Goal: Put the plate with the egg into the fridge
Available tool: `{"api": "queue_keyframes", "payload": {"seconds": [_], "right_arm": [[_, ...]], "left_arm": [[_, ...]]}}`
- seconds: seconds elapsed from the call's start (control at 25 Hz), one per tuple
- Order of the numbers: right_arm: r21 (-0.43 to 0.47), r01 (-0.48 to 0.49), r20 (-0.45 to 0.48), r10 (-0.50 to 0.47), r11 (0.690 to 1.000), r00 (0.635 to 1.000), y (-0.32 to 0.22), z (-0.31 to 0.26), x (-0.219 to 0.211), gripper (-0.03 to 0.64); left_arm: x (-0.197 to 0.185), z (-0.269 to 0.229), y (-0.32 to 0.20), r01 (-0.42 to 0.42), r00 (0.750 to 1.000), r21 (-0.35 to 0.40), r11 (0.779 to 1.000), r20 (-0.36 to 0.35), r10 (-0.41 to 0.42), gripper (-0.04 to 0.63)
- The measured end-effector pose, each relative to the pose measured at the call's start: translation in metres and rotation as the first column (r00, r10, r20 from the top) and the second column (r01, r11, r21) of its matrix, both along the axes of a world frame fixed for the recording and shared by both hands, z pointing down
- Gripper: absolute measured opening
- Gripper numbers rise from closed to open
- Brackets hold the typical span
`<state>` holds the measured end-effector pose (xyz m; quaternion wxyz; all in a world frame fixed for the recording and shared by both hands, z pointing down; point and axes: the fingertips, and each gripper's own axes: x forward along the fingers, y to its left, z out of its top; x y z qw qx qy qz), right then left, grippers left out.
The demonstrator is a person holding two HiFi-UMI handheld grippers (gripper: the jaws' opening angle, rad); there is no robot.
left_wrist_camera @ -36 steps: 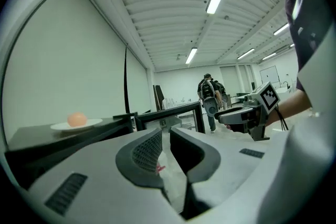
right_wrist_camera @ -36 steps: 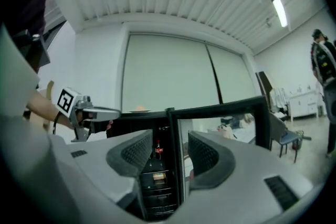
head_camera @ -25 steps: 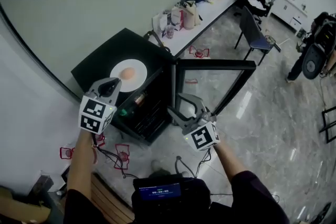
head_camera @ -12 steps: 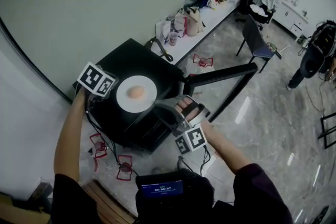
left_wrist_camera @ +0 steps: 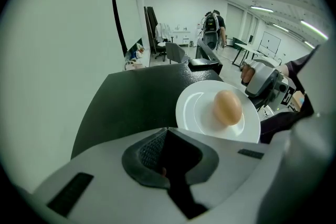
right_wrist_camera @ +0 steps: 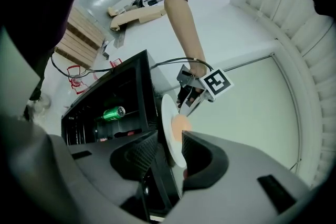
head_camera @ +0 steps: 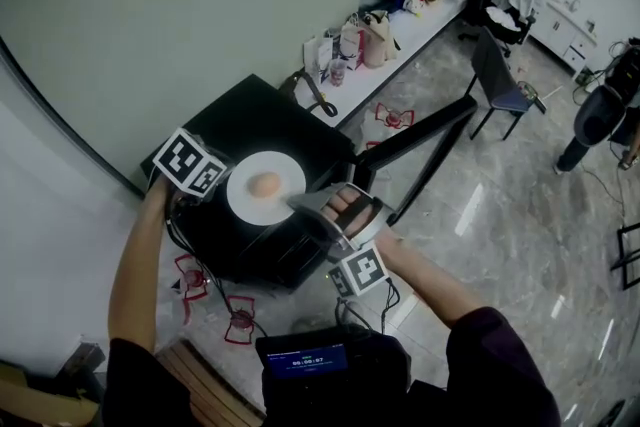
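Now | right claw (head_camera: pixel 297 203) just clamped plate (head_camera: pixel 245 201) rim | left claw (left_wrist_camera: pixel 167 132) closed, empty, beside plate | fridge door (head_camera: pixel 420 140) open

So the plate (head_camera: pixel 243 202) is plain white and round, sitting flat on top of the fridge (head_camera: pixel 235 120), over toward its near right edge. The egg (head_camera: pixel 265 184) is a brownish one, whole, lying pretty much dead centre on the plate. The right gripper (head_camera: pixel 300 206) has just been closing its jaws and they're now pinched on the plate's near right rim. The fridge is a small black one against the pale wall, with its door (head_camera: pixel 425 137) swung wide open to the right.
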<state>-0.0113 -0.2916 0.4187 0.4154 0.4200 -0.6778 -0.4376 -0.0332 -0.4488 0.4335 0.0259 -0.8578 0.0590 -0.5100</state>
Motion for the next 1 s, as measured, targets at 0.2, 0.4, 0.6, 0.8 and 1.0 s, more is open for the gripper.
{"api": "queue_keyframes", "payload": {"seconds": [0.2, 0.4, 0.6, 0.8, 1.0], "right_arm": [[0.035, 0.003, -0.046, -0.002, 0.999, 0.999, 0.007, 0.002, -0.001, 0.076], [0.117, 0.001, -0.115, 0.012, 0.993, 0.993, 0.009, -0.001, -0.002, 0.029], [0.075, -0.009, -0.119, 0.018, 0.997, 0.993, 0.019, 0.011, 0.000, 0.020], [0.105, -0.012, -0.144, 0.027, 0.994, 0.989, 0.036, 0.007, -0.001, 0.020], [0.093, -0.073, -0.155, 0.087, 0.993, 0.984, 0.057, 0.009, 0.007, 0.020]], "left_arm": [[0.002, -0.001, 0.017, -0.024, 0.999, -0.009, 1.000, -0.022, 0.024, 0.009], [0.000, -0.002, 0.019, -0.014, 0.999, 0.008, 1.000, -0.048, 0.015, 0.009], [-0.012, -0.001, 0.021, 0.037, 0.995, 0.052, 0.998, -0.091, -0.032, 0.009], [-0.018, -0.025, 0.036, 0.077, 0.976, 0.093, 0.993, -0.210, -0.056, 0.009], [-0.016, -0.057, 0.073, 0.071, 0.932, 0.147, 0.987, -0.361, -0.013, 0.009]]}}
